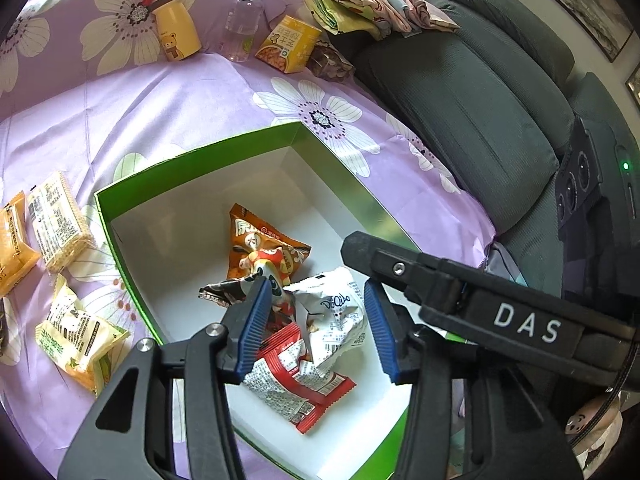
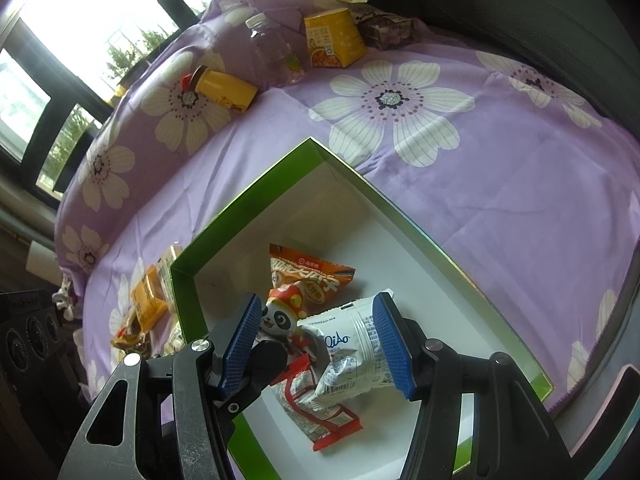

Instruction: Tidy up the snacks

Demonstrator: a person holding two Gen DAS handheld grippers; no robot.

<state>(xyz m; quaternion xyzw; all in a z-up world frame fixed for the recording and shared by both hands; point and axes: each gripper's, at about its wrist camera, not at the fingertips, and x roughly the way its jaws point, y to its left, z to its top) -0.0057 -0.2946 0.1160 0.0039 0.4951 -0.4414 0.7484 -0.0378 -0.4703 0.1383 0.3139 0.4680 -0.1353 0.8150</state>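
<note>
While both ribbed blue jaws gape wide and empty, crinkly foil snack packets (image 1: 336,316) in glossy green box (image 2: 256,200)

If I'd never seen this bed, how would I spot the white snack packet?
Find the green box with white insides on the purple flowered bedspread. Four packets lie piled inside it. The white snack packet is the crinkled one with blue handwritten lettering, lying on the red packet, beside the panda packet and nearer than the orange one.
</note>
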